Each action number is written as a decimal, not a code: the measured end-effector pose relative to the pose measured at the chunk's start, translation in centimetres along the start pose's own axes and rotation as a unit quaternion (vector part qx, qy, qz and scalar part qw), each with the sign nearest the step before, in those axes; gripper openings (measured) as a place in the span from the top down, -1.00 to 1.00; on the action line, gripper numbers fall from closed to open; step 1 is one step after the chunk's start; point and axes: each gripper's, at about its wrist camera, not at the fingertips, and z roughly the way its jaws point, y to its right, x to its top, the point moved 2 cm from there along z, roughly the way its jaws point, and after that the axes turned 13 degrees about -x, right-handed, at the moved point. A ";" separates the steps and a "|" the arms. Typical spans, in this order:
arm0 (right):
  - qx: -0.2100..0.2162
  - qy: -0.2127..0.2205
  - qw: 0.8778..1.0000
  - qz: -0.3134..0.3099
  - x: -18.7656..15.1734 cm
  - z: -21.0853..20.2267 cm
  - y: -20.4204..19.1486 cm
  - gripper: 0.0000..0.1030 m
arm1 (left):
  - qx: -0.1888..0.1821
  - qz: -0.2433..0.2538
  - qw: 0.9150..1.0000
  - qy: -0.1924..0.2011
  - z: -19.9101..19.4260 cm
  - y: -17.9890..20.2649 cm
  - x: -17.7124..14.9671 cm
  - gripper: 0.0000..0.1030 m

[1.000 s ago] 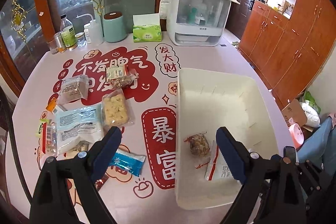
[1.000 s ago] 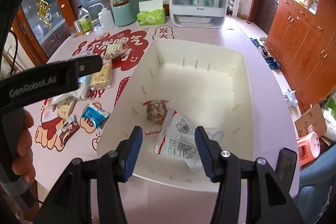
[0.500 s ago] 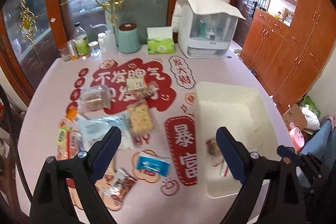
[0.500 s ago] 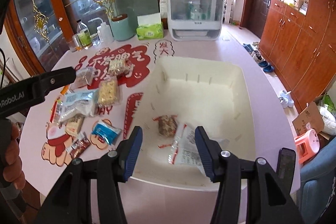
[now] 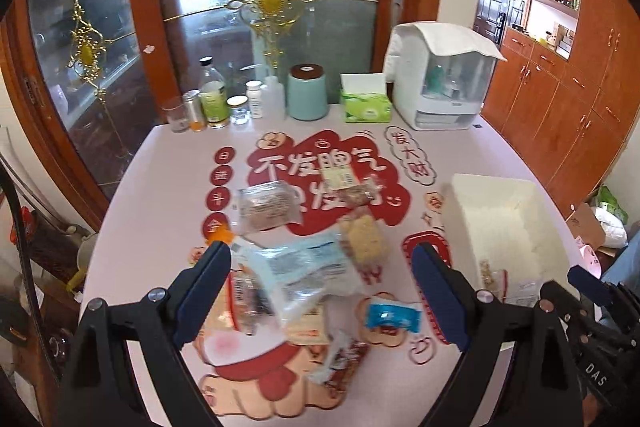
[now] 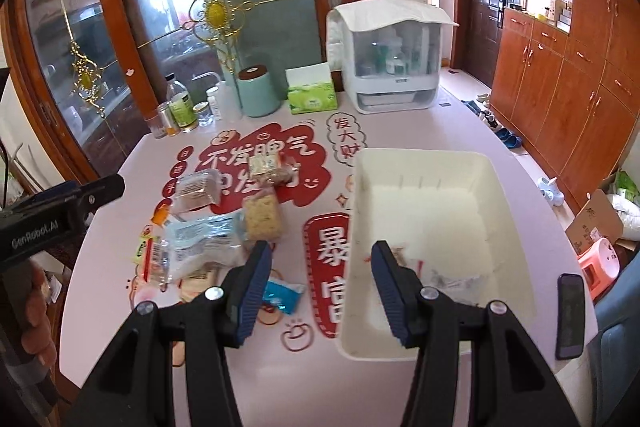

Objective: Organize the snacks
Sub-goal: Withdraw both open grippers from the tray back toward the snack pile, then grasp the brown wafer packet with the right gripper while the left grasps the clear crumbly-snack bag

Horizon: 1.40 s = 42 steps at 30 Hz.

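Several loose snack packets lie on the left half of the pink table: a pale blue bag [image 5: 300, 267], a cracker pack [image 5: 364, 239], a small blue packet [image 5: 394, 315] and a brown bar wrapper [image 5: 344, 359]. My left gripper [image 5: 320, 259] hangs open above this pile, holding nothing. The white bin [image 6: 424, 163] stands to the right with two packets [image 6: 452, 281] at its near end. My right gripper [image 6: 322, 255] hovers over the bin's near left corner, jaws apart and empty. The left gripper [image 6: 80, 195] shows at the left edge of the right wrist view.
Along the table's far edge stand bottles [image 5: 214, 99], a teal canister [image 5: 307, 93], a green tissue box [image 5: 366, 107] and a white dispenser [image 5: 440, 83]. A phone [image 6: 570, 315] lies right of the bin. Wooden cabinets [image 6: 568, 75] line the right wall.
Both grippers rose and drew back from the table. The left one swung from the bin toward the loose snack pile. Both stayed empty, jaws unchanged.
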 end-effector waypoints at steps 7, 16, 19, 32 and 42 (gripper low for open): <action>0.022 -0.032 0.999 -0.029 -2.3 1.0 -5.5 -0.02 | 0.031 0.009 0.999 -0.001 -1.2 -6.3 -0.4 -0.77; 0.052 -0.129 0.989 -0.056 -7.1 6.5 -12.0 -0.02 | 0.027 -0.024 0.996 -0.083 2.9 -14.7 -4.4 -0.78; 0.059 -0.159 0.984 -0.054 -8.6 8.5 -13.4 -0.02 | 0.023 -0.035 0.991 -0.125 5.7 -16.4 -6.8 -0.78; 0.026 -0.216 0.975 -0.036 -12.6 15.1 -18.1 -0.05 | -0.015 -0.034 0.971 -0.236 13.3 -19.2 -13.2 -0.77; 0.005 -0.199 0.979 -0.049 -12.8 15.3 -18.1 0.14 | -0.044 -0.064 0.961 -0.264 16.7 -19.6 -14.1 -0.77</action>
